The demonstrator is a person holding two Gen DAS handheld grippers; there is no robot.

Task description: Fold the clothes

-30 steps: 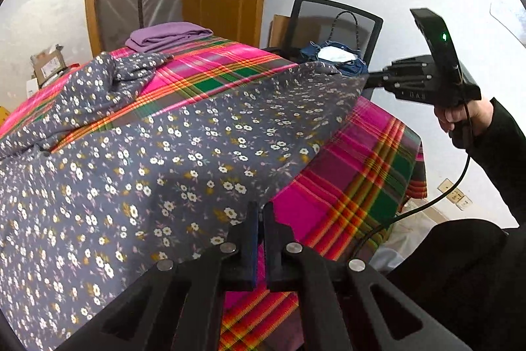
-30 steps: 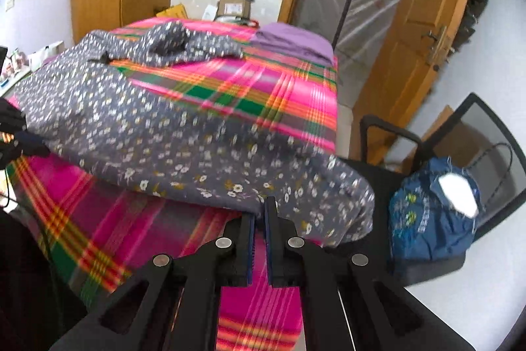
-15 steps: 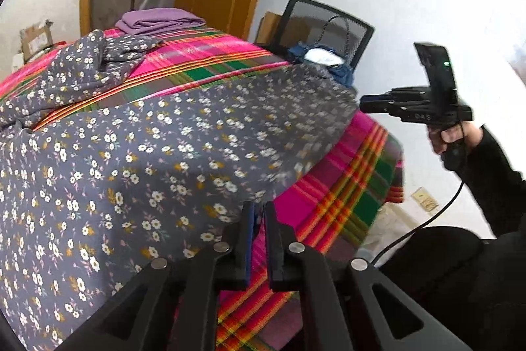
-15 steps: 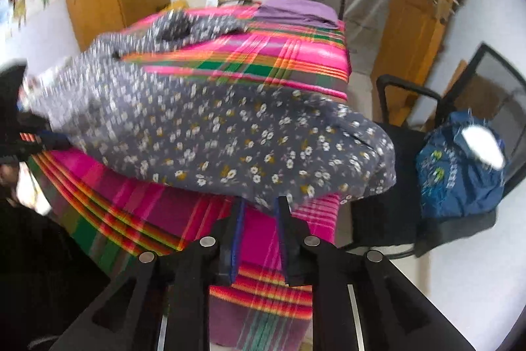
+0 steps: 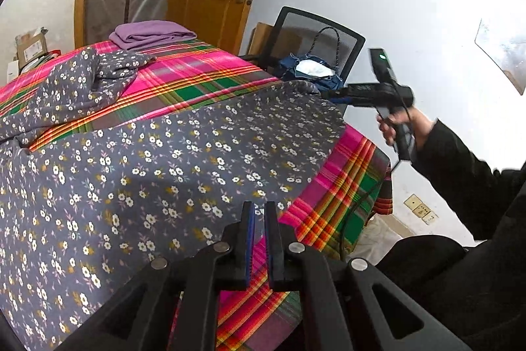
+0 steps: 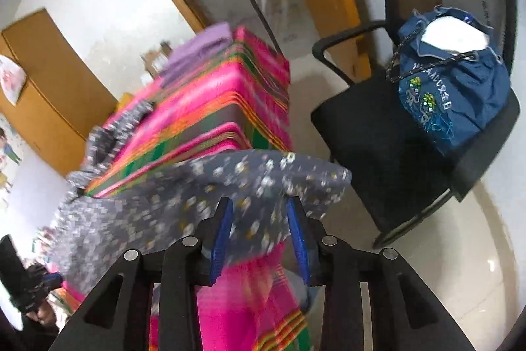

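The right gripper has swung and rolled at the floral garment, its jaws just opening with the limp corner hanging loose between them, best pinched at that hem, while the left gripper is clenched on the near hem.

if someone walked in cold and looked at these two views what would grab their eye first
The bright pink, green and orange plaid cover on the bed stands out first, with a grey flowered garment spread across its near half. On the chair beside the bed sits a blue drawstring bag. The right tool has just been opening its jaws around the garment's corner, and a folded purple cloth lies at the bed's far end.
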